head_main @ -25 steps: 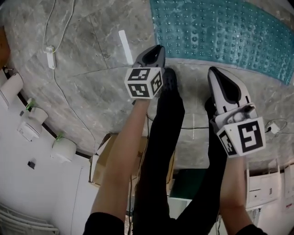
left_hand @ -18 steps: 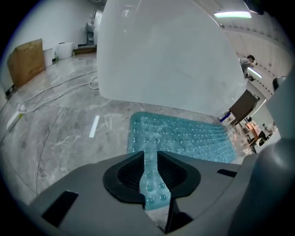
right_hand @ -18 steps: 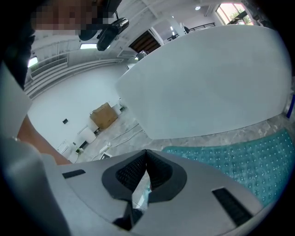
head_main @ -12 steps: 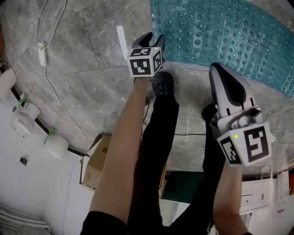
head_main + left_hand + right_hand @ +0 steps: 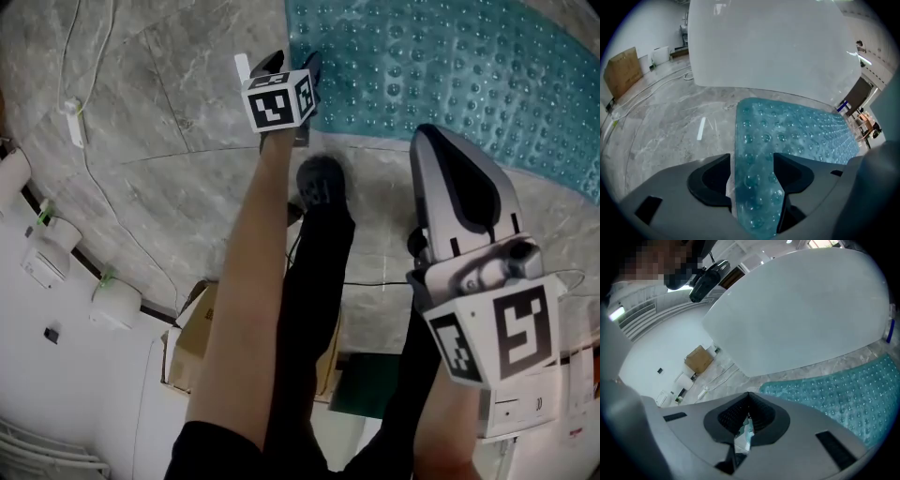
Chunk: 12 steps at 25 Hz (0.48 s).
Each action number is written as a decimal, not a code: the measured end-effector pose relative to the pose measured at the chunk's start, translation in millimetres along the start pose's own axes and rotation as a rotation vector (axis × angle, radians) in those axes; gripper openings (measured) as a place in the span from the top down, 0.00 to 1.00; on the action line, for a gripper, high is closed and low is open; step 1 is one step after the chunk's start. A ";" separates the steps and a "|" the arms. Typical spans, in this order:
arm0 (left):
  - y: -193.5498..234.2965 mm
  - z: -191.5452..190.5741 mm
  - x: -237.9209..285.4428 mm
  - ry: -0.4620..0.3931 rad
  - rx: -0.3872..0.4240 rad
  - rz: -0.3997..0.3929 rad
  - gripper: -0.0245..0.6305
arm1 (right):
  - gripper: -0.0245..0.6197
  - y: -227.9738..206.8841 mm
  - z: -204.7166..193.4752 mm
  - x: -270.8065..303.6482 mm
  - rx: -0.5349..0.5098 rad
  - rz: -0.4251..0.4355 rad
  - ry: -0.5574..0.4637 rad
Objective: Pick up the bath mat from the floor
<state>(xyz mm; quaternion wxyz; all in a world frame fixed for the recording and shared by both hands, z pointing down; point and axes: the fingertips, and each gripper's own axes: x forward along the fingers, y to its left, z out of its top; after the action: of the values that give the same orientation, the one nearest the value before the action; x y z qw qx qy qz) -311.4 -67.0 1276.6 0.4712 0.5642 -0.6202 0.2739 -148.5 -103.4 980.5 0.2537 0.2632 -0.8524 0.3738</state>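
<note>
The teal bath mat point(image 5: 450, 66) with rows of bumps lies flat on the grey marble floor, at the top right of the head view. My left gripper point(image 5: 286, 64) is stretched forward to the mat's near left corner. In the left gripper view its jaws point(image 5: 752, 164) are opening, one on each side of a strip of the mat point(image 5: 797, 131), and the pads do not press on it. My right gripper point(image 5: 436, 136) hangs above the floor, short of the mat's near edge. Its jaws point(image 5: 748, 401) are shut, with only a sliver of teal showing through the slit.
A white strip point(image 5: 242, 67) lies on the floor just left of the left gripper. A cable with a power strip point(image 5: 72, 120) runs along the left. A cardboard box point(image 5: 202, 328) and white fixtures stand by the wall. A large white rounded body point(image 5: 773, 47) rises behind the mat. The person's shoe point(image 5: 321, 178) is between the grippers.
The left gripper has moved forward to the mat's corner and spread its jaws. The right gripper has risen nearer the camera, still shut.
</note>
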 end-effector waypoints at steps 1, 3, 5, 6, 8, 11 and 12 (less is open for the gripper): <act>-0.1 1.2 5.1 -0.001 -0.022 0.001 0.52 | 0.94 -2.0 -1.9 -0.7 0.018 0.002 0.003; -3.1 1.8 14.6 0.007 -0.048 0.001 0.51 | 0.94 -4.1 -1.5 -2.5 0.050 0.013 0.003; -5.1 4.0 23.4 0.028 -0.028 0.013 0.51 | 0.94 -6.0 5.0 -3.8 0.081 0.021 -0.016; -4.6 5.0 26.6 0.040 -0.017 0.022 0.51 | 0.94 -6.5 8.3 -4.3 0.094 0.024 -0.028; -1.7 5.1 29.6 0.062 -0.014 0.037 0.50 | 0.94 -6.1 11.5 -4.0 0.102 0.028 -0.040; 1.7 4.6 30.6 0.063 -0.022 0.044 0.48 | 0.94 -4.6 11.2 -0.2 0.089 0.037 -0.031; 1.9 4.9 30.8 0.056 -0.022 0.044 0.48 | 0.94 -4.1 10.6 0.8 0.084 0.041 -0.027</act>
<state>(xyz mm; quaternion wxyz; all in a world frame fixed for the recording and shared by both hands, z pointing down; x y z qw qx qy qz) -312.1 -84.5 1302.5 0.4882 0.5373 -0.6221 0.2930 -149.0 -114.1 976.8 0.2232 0.2613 -0.8445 0.4108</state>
